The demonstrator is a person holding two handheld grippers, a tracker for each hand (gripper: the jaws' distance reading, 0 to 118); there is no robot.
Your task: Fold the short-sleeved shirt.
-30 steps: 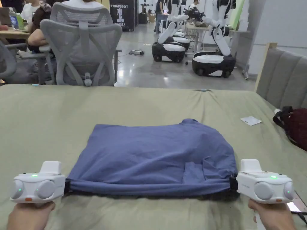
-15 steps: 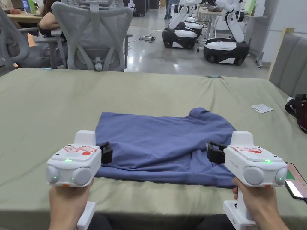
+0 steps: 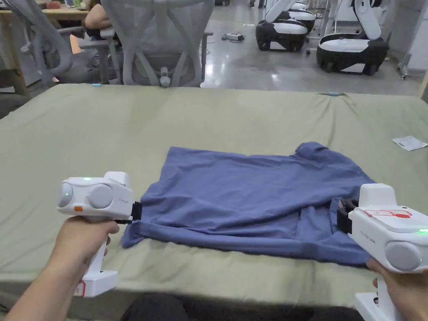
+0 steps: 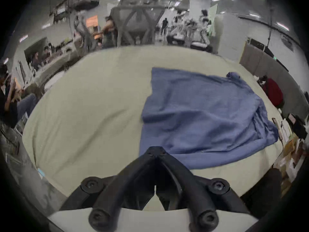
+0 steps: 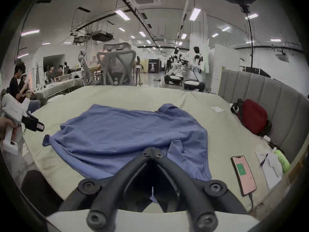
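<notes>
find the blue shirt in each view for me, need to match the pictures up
Head view: the blue shirt lies centre frame on the green bedsheet.
Left gripper view: it lies right of centre, just beyond the jaw tips.
Right gripper view: it lies centre, slightly left.
Shared landmark: the grey mesh chair beyond the bed's far edge.

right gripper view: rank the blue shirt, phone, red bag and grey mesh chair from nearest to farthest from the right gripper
1. Blue shirt, just beyond the right gripper.
2. Phone with lit screen, lower right on the bed.
3. Red bag, right, against the grey headboard.
4. Grey mesh chair, beyond the bed's far edge.
</notes>
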